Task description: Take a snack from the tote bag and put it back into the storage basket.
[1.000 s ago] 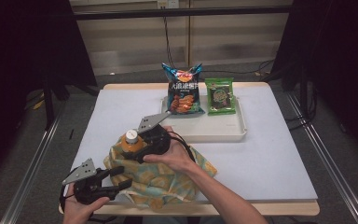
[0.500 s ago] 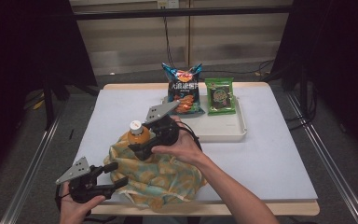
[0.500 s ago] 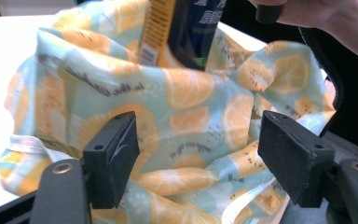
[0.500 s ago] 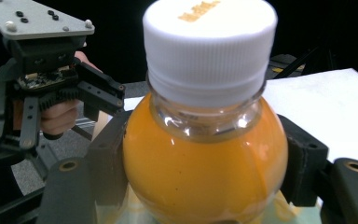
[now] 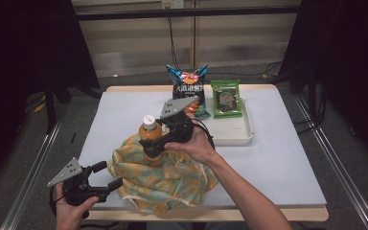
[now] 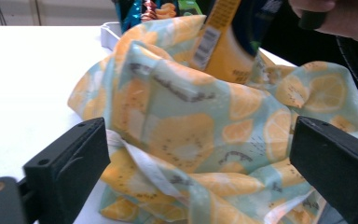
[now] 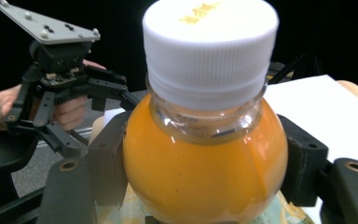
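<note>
Bottle (image 5: 150,135) of orange juice, white cap (image 7: 209,51) on top, stands upright in the right tool (image 5: 154,143), which pinches it at the shoulder just below the neck. The right gripper view shows both pads pressed on the round body, 1 on each side. The bottle rises out of a lemon-print cloth bag (image 5: 165,175) that lies crumpled at the near edge of the counter (image 5: 287,163).

Handling, as judged: the bottle looks full, so it is fairly heavy for its size. The plastic wall is smooth and curved; it can slip or rotate between flat pads. The best hold is where the pads sit now, under the neck ring, or lower on the straight labelled section. Keep it upright; avoid squeezing hard, since the wall will flex.

The bag is soft, light and limp. It gives no support and folds onto the bottle. Take it by a hem or a thick fold.

The left tool (image 5: 106,178) is spread; its jaws have just been opening. Bag folds lie between them in the left gripper view, with no pad pressing.

2 snack packs (image 5: 206,96) stand in a white tray (image 5: 242,136) behind.
</note>
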The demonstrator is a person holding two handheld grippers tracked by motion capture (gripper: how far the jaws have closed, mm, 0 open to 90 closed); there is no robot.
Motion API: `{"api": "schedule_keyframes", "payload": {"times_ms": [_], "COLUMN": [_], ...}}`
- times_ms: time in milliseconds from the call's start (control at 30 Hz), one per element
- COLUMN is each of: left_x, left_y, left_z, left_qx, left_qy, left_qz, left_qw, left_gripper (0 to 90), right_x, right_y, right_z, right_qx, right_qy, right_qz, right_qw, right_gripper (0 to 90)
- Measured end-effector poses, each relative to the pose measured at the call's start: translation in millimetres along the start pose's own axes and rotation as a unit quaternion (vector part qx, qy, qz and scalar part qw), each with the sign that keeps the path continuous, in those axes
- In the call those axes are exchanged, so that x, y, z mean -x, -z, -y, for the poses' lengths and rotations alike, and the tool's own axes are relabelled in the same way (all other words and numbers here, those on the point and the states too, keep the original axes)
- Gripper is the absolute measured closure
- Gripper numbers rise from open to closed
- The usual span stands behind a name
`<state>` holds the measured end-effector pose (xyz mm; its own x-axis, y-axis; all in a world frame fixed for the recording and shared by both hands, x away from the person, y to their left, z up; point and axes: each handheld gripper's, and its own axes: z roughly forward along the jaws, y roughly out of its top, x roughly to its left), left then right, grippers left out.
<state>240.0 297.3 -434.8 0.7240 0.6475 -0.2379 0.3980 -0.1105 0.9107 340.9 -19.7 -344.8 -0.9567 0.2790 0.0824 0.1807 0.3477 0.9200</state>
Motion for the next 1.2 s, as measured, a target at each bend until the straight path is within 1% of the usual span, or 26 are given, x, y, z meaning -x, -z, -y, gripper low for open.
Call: {"api": "schedule_keyframes", "payload": {"times_ms": [67, 100, 133, 300, 333, 367, 400, 467, 500, 533, 567, 600, 667, 933, 967, 1100, 1200], "left_x": [-2.2, -2.7, -3.9, -5.6, -6.0, -6.6, -7.1, -6.8, -7.1, -6.6, -6.6, -5.8, -6.1, -6.9, -6.5, -7.4, -7.6], "left_y": [0.9, 1.0, 1.2, -0.2, 0.0, 0.3, 0.9, 0.9, 1.1, 0.8, 0.4, -0.3, -0.3, 0.2, -0.2, 0.6, 0.6], "left_z": [1.1, 1.5, 2.1, 3.8, 3.9, 4.1, 4.1, 4.4, 4.4, 4.8, 5.1, 5.4, 5.2, 5.4, 5.5, 5.3, 5.4], "left_qx": [0.003, 0.005, 0.003, 0.001, 0.002, 0.003, 0.001, 0.003, -0.001, -0.003, -0.003, 0.001, -0.002, -0.003, 0.0, -0.002, -0.002], "left_qy": [-0.004, -0.002, -0.006, -0.004, -0.006, -0.009, -0.012, -0.011, -0.016, -0.016, -0.021, -0.018, -0.027, -0.027, -0.023, -0.028, -0.029], "left_qz": [0.001, 0.0, -0.001, -0.004, -0.002, 0.004, 0.003, 0.002, -0.002, -0.004, 0.002, 0.005, 0.003, 0.0, 0.0, -0.002, -0.004], "left_qw": [1.0, 1.0, 1.0, 1.0, 1.0, 1.0, 0.9999, 0.9999, 0.9999, 0.9999, 0.9998, 0.9998, 0.9996, 0.9996, 0.9997, 0.9996, 0.9996], "left_gripper": [2.5, 1.4, 1.4, 1.4, 1.4, 1.4, 1.4, 1.4, 1.4, 1.4, 1.4, 1.5, 1.5, 1.5, 1.5, 1.7, 1.7], "right_x": [0.9, 1.3, 1.7, 5.2, 6.1, 6.9, 7.8, 8.8, 10.1, 12.1, 13.2, 14.2, 16.7, 25.8, 27.5, 33.9, 38.6], "right_y": [3.9, 6.0, 8.2, 20.4, 22.7, 24.9, 27.0, 28.6, 30.4, 33.2, 34.1, 35.6, 38.9, 55.3, 57.0, 62.8, 65.9], "right_z": [-2.5, -4.1, -5.8, -15.0, -16.6, -18.0, -19.3, -20.1, -20.6, -20.1, -19.8, -19.4, -19.2, -22.1, -21.9, -21.8, -23.3], "right_qx": [0.006, 0.007, 0.008, 0.016, 0.019, 0.021, 0.022, 0.023, 0.022, 0.022, 0.022, 0.022, 0.023, 0.034, 0.035, 0.039, 0.034], "right_qy": [0.001, 0.001, 0.001, 0.004, 0.005, 0.005, 0.005, 0.005, 0.006, 0.004, 0.005, 0.004, 0.002, -0.002, -0.003, -0.006, -0.004], "right_qz": [0.001, 0.003, 0.003, 0.01, 0.013, 0.015, 0.017, 0.019, 0.022, 0.025, 0.025, 0.026, 0.03, 0.045, 0.046, 0.054, 0.062], "right_qw": [1.0, 1.0, 1.0, 0.9998, 0.9997, 0.9996, 0.9996, 0.9995, 0.9995, 0.9995, 0.9994, 0.9994, 0.9993, 0.9984, 0.9983, 0.9978, 0.9975], "right_gripper": [30.3, 30.3, 30.4, 30.4, 30.4, 30.4, 30.4, 30.4, 30.4, 30.4, 30.3, 30.4, 30.4, 30.3, 30.3, 30.4, 30.3]}}
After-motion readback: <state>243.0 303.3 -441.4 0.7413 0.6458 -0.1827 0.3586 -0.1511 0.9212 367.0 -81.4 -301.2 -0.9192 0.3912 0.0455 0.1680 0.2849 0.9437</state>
